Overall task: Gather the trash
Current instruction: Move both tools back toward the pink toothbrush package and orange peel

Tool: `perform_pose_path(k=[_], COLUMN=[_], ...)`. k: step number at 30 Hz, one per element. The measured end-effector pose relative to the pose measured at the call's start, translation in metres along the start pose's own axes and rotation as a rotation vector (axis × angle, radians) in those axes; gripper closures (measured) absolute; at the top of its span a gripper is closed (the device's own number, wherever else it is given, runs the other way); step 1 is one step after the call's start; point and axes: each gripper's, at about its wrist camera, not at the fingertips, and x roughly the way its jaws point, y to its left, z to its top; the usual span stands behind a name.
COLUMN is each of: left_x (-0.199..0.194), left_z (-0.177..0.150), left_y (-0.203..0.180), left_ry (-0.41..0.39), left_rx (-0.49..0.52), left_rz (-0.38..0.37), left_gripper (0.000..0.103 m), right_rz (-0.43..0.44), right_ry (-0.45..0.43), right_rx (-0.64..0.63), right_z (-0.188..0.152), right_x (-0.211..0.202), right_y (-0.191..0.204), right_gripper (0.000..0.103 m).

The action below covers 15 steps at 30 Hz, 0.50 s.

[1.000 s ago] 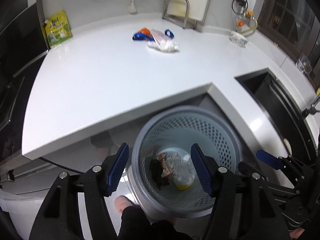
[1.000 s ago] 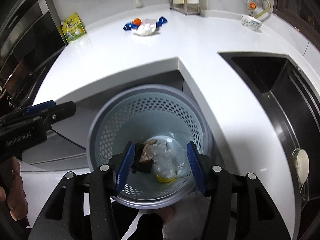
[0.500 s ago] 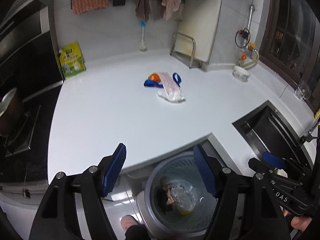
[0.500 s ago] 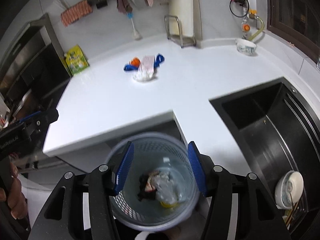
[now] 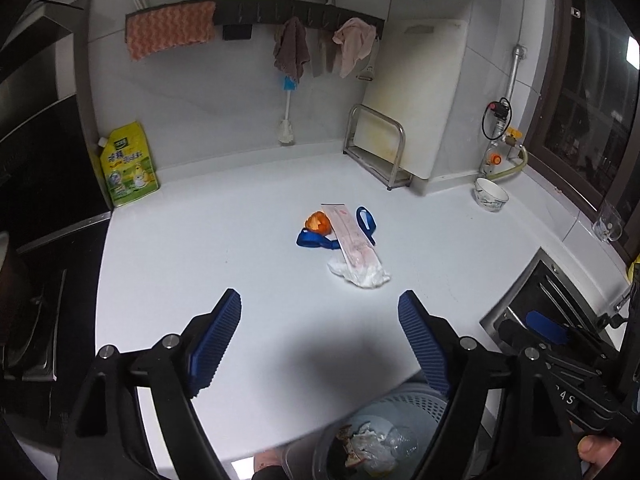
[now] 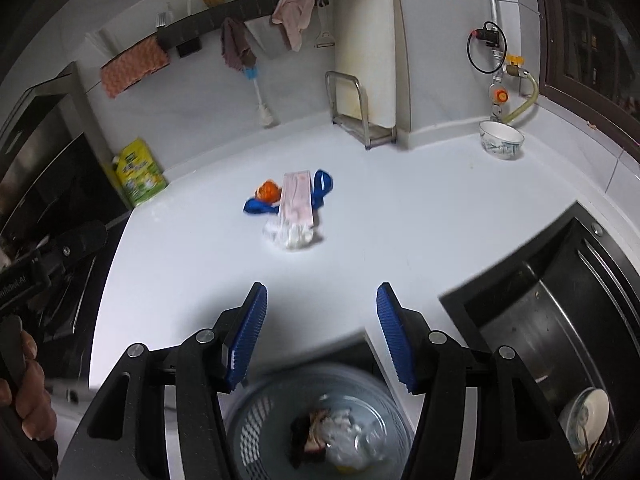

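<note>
White counter (image 5: 224, 264), trash pile (image 5: 344, 240), perforated bin (image 6: 320, 420)

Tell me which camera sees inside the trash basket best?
The right wrist view. There the trash basket shows nearly its whole round opening, with crumpled trash inside, though blurred. The left wrist view catches the trash basket only at the bottom edge, partly hidden behind a gripper finger.

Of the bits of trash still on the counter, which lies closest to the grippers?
The crumpled white wad, at the near end of the pile. The pink wrapper lies partly over it; the blue strip and orange peel sit farther back.
</note>
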Motion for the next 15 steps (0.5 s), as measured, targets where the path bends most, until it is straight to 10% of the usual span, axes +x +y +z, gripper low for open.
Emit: perform_pose_path(k=[15], left_x=[0.139], left_z=[0.069], left_y=[0.056], left_ry=[0.076], left_rx=[0.109], left_rz=[-0.052], left_gripper=[0.017], right_rz=[-0.081], right_ry=[0.064], right_rx=[0.005], right_z=[0.073], right_x=[0.146], right_y=[0.034], right_gripper=[0.041])
